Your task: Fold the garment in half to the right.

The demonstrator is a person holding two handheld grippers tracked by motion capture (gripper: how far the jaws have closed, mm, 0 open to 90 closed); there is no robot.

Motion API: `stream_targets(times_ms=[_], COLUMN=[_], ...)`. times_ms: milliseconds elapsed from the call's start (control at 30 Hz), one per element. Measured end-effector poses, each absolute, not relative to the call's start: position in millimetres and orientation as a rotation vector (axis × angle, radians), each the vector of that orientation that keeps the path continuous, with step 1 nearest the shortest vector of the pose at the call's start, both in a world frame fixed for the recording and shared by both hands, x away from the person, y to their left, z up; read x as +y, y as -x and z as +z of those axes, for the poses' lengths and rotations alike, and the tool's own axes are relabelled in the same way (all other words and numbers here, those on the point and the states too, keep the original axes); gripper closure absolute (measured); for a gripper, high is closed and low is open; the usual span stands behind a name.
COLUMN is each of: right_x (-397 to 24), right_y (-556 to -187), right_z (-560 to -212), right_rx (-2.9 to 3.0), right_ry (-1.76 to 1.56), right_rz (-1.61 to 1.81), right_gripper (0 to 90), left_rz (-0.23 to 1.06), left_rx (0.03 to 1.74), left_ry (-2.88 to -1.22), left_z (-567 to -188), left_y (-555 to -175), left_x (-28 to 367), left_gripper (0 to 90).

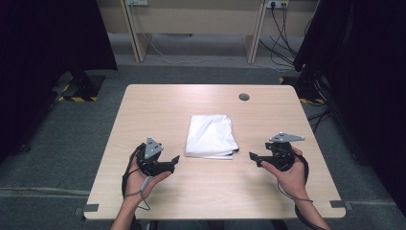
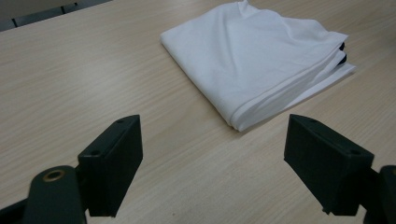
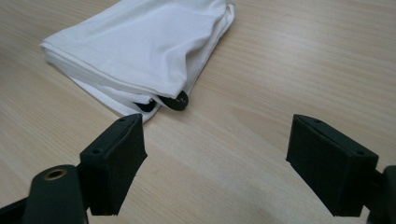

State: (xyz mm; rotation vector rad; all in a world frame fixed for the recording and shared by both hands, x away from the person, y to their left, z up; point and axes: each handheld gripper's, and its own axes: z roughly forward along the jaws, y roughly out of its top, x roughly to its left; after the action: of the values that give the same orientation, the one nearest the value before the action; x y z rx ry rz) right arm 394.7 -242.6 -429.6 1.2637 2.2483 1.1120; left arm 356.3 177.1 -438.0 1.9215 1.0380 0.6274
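High view: folded white cloth (image 1: pixel 211 136) flat on table (image 1: pixel 153 103) between left gripper (image 1: pixel 173 162) and right gripper (image 1: pixel 253 158), both wide and empty; likely light, limp, slippery — best pinched at near layered corners.

Light wood table (image 1: pixel 158 103) with a round cable hole (image 1: pixel 244 97) near its far edge, standing on grey carpet floor (image 1: pixel 72 139). Beige desk (image 1: pixel 191 19) along the far wall, cables (image 1: pixel 282 43) hanging under it to the right. Dark curtains (image 1: pixel 48 38) at both sides, yellow-black striped tape (image 1: pixel 76 98) on the floor at left.
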Motion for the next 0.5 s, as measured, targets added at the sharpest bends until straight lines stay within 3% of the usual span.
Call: stream_targets(times_ms=[500], right_x=[-263], right_y=[-390], right_z=[-429], right_rx=[2.206], right_ry=[-1.296], right_rz=[1.123], right_gripper=[19.5], left_rz=[0.664], left_rx=[1.079], left_ry=[-1.887], left_z=[-437], left_y=[-344], left_x=[202], left_gripper=[19.1])
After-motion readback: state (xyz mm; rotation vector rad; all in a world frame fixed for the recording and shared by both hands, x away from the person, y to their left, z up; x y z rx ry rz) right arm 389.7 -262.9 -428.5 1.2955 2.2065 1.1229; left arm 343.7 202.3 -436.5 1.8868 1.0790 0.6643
